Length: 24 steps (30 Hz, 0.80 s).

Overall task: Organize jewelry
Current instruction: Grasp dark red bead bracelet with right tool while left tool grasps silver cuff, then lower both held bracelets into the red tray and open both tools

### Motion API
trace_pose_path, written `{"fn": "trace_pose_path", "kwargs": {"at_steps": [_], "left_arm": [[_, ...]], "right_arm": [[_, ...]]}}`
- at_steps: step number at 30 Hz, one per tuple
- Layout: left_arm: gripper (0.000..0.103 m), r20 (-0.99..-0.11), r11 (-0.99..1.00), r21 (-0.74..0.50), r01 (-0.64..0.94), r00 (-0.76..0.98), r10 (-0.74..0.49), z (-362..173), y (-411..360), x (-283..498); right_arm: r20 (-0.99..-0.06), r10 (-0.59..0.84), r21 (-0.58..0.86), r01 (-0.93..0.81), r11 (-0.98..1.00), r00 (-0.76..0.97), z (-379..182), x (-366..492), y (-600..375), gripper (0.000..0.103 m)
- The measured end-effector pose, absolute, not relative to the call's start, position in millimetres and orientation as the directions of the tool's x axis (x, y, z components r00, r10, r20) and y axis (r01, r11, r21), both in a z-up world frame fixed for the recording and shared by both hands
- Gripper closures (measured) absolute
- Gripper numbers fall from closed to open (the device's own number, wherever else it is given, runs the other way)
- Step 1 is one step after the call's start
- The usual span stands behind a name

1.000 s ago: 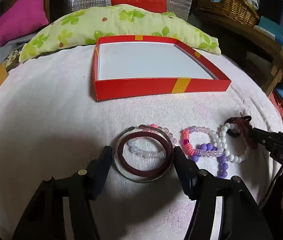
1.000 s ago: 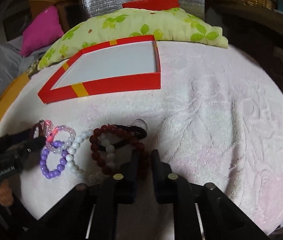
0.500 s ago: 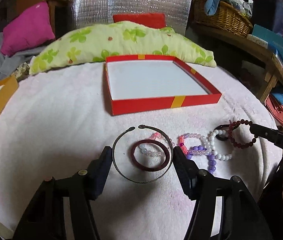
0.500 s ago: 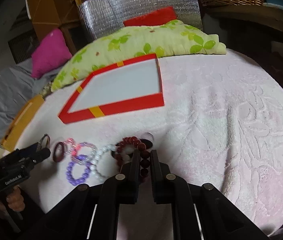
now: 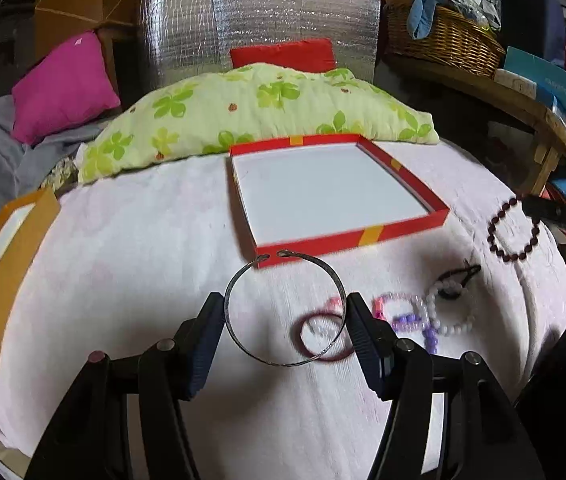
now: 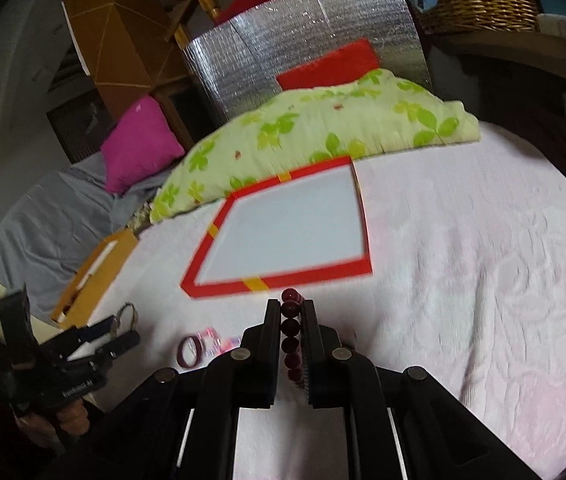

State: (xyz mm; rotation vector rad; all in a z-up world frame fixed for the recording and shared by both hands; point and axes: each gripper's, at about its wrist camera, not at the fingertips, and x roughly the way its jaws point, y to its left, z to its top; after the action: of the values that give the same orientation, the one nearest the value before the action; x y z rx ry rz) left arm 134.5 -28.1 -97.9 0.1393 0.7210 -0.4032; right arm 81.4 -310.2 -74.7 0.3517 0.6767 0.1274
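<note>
With my left gripper (image 5: 285,316) clamped across the silver bangle (image 5: 283,308) and my right gripper (image 6: 291,312) pinching the dark bead bracelet (image 6: 291,326), I note the red box (image 5: 367,236) lies straight ahead of both, nearer the left.

Silver bangle (image 5: 283,308) held; dark-red beads (image 6: 291,332) pinched

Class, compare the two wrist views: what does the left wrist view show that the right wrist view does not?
Left only: the silver bangle clamped across the left tongs, the dark red bead bracelet as a hanging loop, and the black hair tie. Right only: that bracelet's beads pinched in the right tongs. Both: the red box, the maroon ring and the green floral pillow.
</note>
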Motion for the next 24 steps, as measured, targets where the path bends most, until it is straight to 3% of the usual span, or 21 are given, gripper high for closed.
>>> {"fn": "trace_pose_path", "kwargs": {"at_steps": [11,24], "left_arm": [[0.040,-0.651,0.927,0.036,0.373,0.712,-0.261,-74,-57,220],[0.040,-0.716,0.941,0.017,0.339,0.661,-0.225,-111,-101,317]], "right_arm": [[-0.578,0.269,0.408,-0.012,0.913,0.770,-67,189,-305,0.093],[-0.642,0.343,0.486,0.018,0.874,0.686,-112,310,-298,0.092]]}}
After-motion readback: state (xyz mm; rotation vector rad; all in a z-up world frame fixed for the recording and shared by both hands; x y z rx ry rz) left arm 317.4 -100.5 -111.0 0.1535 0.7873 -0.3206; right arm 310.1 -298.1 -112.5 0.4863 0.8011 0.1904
